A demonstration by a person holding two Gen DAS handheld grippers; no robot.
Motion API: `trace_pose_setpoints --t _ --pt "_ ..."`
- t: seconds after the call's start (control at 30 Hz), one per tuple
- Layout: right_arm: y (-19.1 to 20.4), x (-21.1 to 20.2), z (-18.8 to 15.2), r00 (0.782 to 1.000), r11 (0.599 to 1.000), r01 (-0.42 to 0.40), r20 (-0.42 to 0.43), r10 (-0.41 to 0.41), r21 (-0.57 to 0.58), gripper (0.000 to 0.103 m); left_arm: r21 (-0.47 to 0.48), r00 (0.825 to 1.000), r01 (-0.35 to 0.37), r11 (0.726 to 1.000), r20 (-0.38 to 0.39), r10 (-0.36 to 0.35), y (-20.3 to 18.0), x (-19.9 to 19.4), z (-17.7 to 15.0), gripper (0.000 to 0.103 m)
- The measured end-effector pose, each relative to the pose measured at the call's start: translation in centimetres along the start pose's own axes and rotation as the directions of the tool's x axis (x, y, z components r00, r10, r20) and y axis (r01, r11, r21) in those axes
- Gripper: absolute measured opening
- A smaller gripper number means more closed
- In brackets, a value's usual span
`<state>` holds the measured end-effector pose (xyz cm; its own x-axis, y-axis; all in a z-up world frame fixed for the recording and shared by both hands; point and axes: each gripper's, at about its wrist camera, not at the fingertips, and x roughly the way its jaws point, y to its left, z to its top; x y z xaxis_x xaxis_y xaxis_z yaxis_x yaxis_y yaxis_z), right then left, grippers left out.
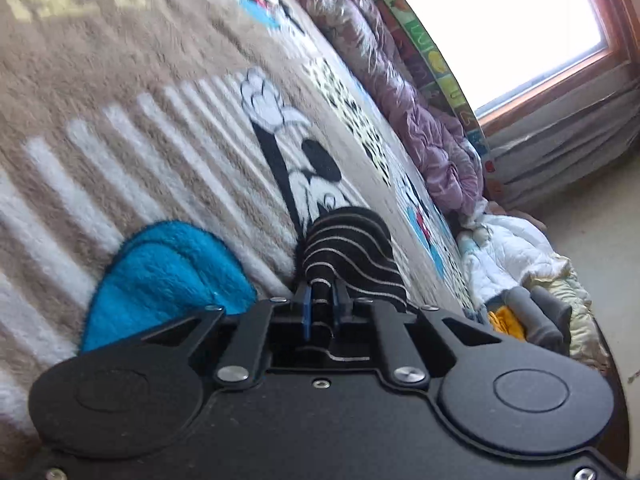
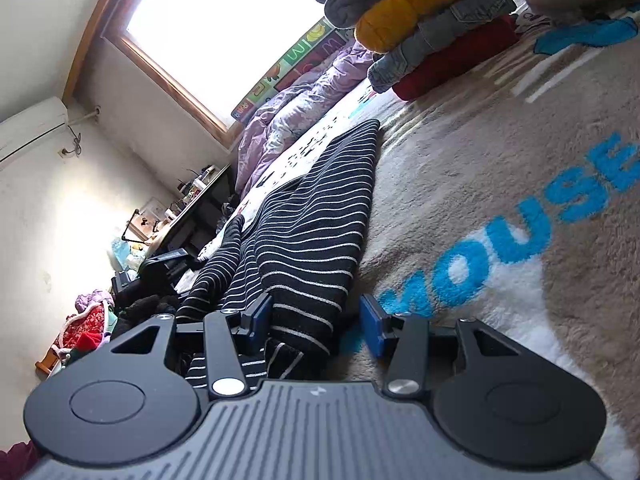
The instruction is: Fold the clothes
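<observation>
While the plush blanket (image 1: 120, 128) fills most of both views with its shaggy beige pile, white stripes, a cartoon mouse figure and blue letters, the black garment with thin white stripes (image 2: 312, 216) lies flat on it as a soft ribbed knit.

In the right wrist view the garment is a long band running from the lower centre of the frame up toward the centre, its long axis pointing at the bright window (image 2: 224, 36) in the upper left. A narrower striped part, possibly a sleeve, trails along its left edge. The right gripper (image 2: 316, 326) sits low over the blanket with its 2 blue-padded fingers (image 2: 374, 324) spread apart; the near end of the garment lies between them, against the left pad, while the right pad rests on bare pile.

In the left wrist view the left gripper (image 1: 322, 304) is tilted, so the blanket slopes from upper left to lower right. Its 2 blue pads (image 1: 306, 312) are drawn close together and pinch a bunched fold of the same striped knit, which rises just above the fingertips in the lower centre as a rounded hump.

A stack of folded clothes (image 2: 432, 28), grey, yellow, denim and dark red, sits at the upper right of the right wrist view. Rumpled lilac quilted bedding (image 1: 400, 80) lines the far edge of the blanket.
</observation>
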<state>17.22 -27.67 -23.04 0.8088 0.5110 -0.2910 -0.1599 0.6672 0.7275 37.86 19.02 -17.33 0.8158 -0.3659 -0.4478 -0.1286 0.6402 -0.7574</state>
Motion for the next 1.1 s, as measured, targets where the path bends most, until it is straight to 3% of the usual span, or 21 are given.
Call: trace_pose_setpoints --t 0.23,0.5,1.1 --pt "-0.2 0.0 0.0 1.000 1.000 -0.018 0.006 0.018 0.003 0.048 0.091 0.995 -0.027 0.995 0.102 0.018 -1.3 -3.7 0.5 0.006" --pt "-0.5 -0.2 -0.1 0.999 0.999 -0.038 0.012 0.038 0.011 0.049 0.203 0.977 -0.076 0.976 0.210 0.032 -2.2 -8.6 1.4 0.006" --pt "-0.5 -0.3 -0.2 0.999 0.999 -0.044 0.020 0.044 0.007 0.049 0.166 0.938 -0.220 0.961 0.308 0.161 4.1 -19.6 1.1 0.006"
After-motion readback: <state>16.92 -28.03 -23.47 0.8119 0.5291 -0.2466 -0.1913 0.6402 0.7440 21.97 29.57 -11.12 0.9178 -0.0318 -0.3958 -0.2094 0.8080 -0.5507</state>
